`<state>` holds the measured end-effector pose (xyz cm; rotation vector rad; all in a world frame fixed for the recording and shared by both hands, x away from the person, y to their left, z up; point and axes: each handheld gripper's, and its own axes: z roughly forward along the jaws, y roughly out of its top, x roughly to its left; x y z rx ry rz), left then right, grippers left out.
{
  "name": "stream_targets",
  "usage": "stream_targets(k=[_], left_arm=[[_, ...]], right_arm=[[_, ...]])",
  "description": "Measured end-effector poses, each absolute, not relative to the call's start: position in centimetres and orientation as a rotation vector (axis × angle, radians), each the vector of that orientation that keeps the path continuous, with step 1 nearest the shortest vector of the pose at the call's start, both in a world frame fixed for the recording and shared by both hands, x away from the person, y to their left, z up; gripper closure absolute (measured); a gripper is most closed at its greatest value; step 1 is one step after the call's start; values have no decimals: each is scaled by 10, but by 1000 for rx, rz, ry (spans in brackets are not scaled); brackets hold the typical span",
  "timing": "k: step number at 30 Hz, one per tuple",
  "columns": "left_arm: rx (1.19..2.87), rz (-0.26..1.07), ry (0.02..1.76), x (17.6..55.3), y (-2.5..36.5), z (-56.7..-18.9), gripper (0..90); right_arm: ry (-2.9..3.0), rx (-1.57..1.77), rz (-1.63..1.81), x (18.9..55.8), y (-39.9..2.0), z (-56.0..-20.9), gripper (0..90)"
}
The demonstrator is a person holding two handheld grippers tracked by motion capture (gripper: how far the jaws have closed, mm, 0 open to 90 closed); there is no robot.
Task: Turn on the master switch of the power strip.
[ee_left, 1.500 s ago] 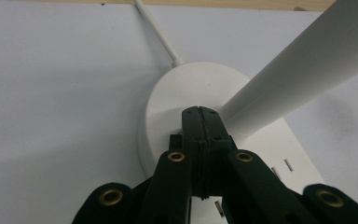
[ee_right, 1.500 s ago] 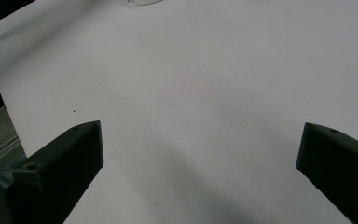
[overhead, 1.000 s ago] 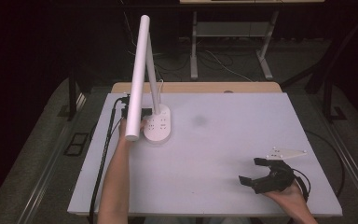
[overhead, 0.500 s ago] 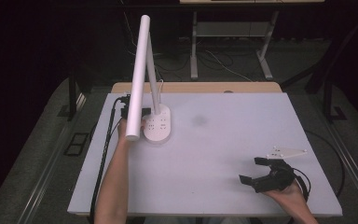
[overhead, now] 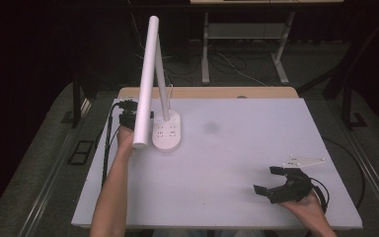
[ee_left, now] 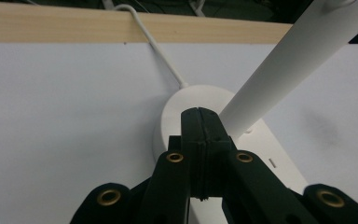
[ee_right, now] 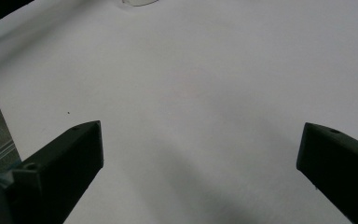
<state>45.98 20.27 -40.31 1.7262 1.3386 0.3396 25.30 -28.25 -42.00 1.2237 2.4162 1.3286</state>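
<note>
Lamp (overhead: 167, 133): on table (overhead: 237, 163), far left | left gripper (ee_left: 199, 116): fingers pressed together, empty, over lamp base | right gripper (overhead: 276, 180): fingers spread, empty | risk: bumping stem tips lamp

A white-topped table (overhead: 256, 148) with a pale wooden strip (overhead: 212, 92) along its far edge stands on grey carpet (overhead: 44, 163) in a dim room. Beyond the table, the white metal legs of a second desk (overhead: 205, 49) rise from the floor among loose cables (overhead: 237, 66), with darkness to either side.
</note>
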Motion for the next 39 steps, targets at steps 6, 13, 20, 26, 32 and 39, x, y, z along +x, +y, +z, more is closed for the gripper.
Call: stream_targets(k=[6,13,20,26,32,39], left_arm=[[1735,371,1322,452,210,-391,898],[1738,381,1298,443,215,-379,897],[1734,391,1280,430,218,-371,896],[1725,395,1259,417,224,-369,878],[1713,402,1262,403,231,-367,872],[1652,371,1249,386,238,-364,782]], right_arm=[[2419,1221,1328,253,-282,-420,1],[2421,1219,1329,253,-282,-420,1],[2422,1216,1331,252,-282,-420,1],[2422,1217,1331,252,-281,-419,1],[2427,1210,1329,252,-280,-419,1],[2426,1211,1328,252,-280,-419,1]])
